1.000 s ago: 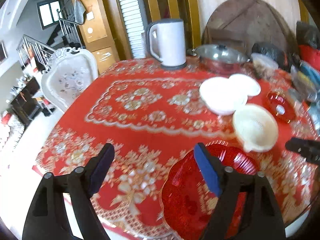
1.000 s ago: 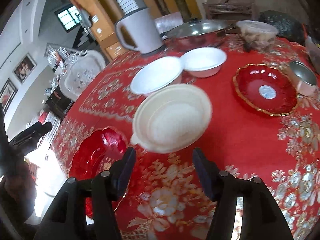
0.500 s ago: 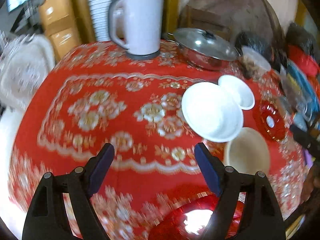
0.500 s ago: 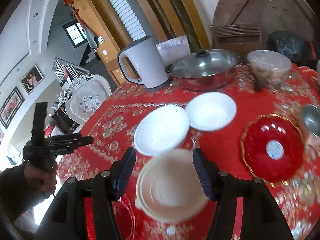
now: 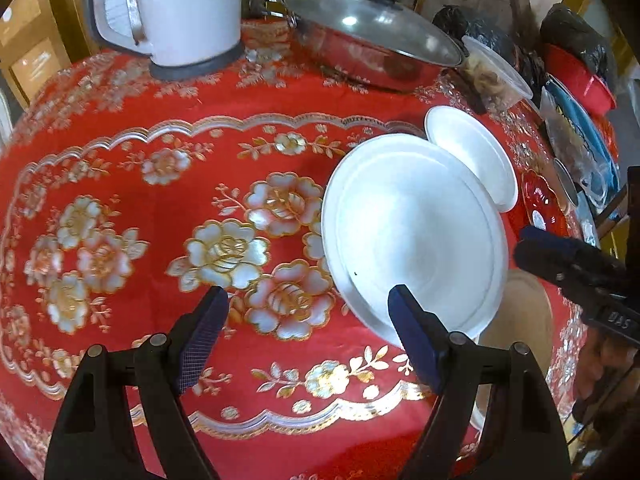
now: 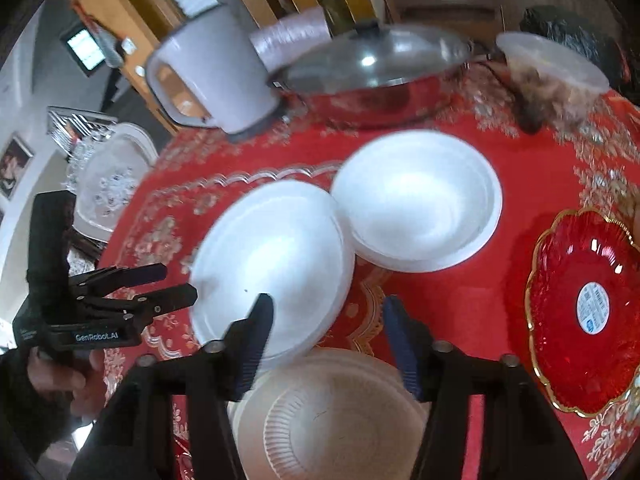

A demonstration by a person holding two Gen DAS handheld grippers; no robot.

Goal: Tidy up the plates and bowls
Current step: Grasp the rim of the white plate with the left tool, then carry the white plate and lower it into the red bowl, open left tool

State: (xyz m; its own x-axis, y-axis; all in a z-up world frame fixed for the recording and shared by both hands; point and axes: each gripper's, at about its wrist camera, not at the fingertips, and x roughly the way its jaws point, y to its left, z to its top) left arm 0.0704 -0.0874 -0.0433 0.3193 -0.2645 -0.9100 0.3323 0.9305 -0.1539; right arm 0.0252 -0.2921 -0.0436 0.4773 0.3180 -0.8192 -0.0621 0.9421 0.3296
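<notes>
- The left claw [image 5: 308, 306] hangs released above the red floral tabletop [image 5: 160, 184], its fingers spread wide with nothing between them; its right finger lies over the near rim of the large white bowl [image 5: 412, 236].
- The right claw [image 6: 326, 316] is also released and empty, poised over the gap between the large white bowl [image 6: 276, 256] and the cream ribbed bowl [image 6: 328, 412] just below it.
- A smaller white bowl [image 6: 416, 200] sits behind the large one, rims touching.
- A red gold-rimmed glass plate [image 6: 588, 308] rests apart at the right.
- Farther back stand a white electric kettle [image 5: 176, 12], a lidded steel pan [image 5: 372, 40] and a lidded plastic container [image 6: 552, 64].
</notes>
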